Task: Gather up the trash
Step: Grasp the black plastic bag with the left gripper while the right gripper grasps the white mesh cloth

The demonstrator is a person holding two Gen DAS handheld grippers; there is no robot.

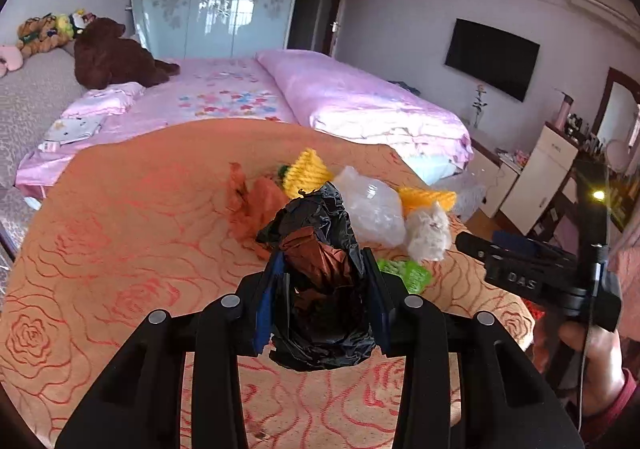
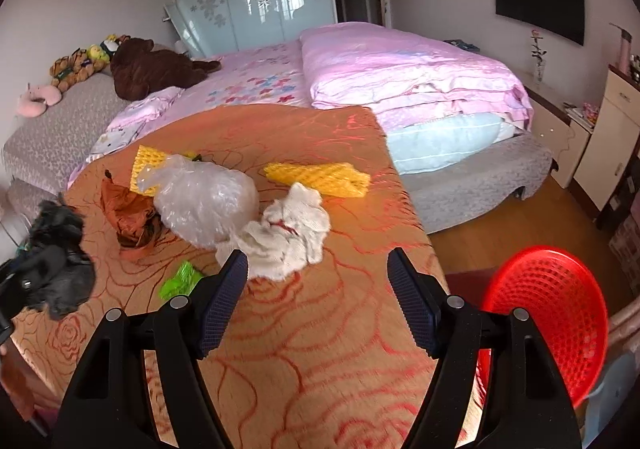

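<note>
Desk [image 2: 320, 349]: covered in an orange rose-patterned cloth; its right edge runs from the far corner near the bed down toward the red basket, with wood floor showing beyond it.
Open room: the near half of the cloth in front of the right tool is bare; the trash lies clustered in the far-left part.
Red basket [image 2: 556, 313]: off the desk's right edge, lower than the surface, tilted with its mouth facing the camera.
Left tool [image 1: 324, 269]: pinching a crumpled black bag [image 1: 320, 313] between its blue pads, held above the cloth; a brown scrap shows within the bag.
Right tool [image 2: 316, 273]: fingers spread wide, nothing between them, hovering over the cloth.
White cloth wad [image 2: 292, 233]: on the desk just beyond the right tool's left fingertip.
Clear plastic bag [image 2: 204, 201]: touching the wad on its left.
Brown paper [image 2: 128, 213]: left of the clear bag.
Yellow mesh pieces [image 2: 320, 177]: farther back.
Green scrap [image 2: 180, 281]: near the right tool's left finger.
Bed [image 2: 400, 69]: just behind the desk.
</note>
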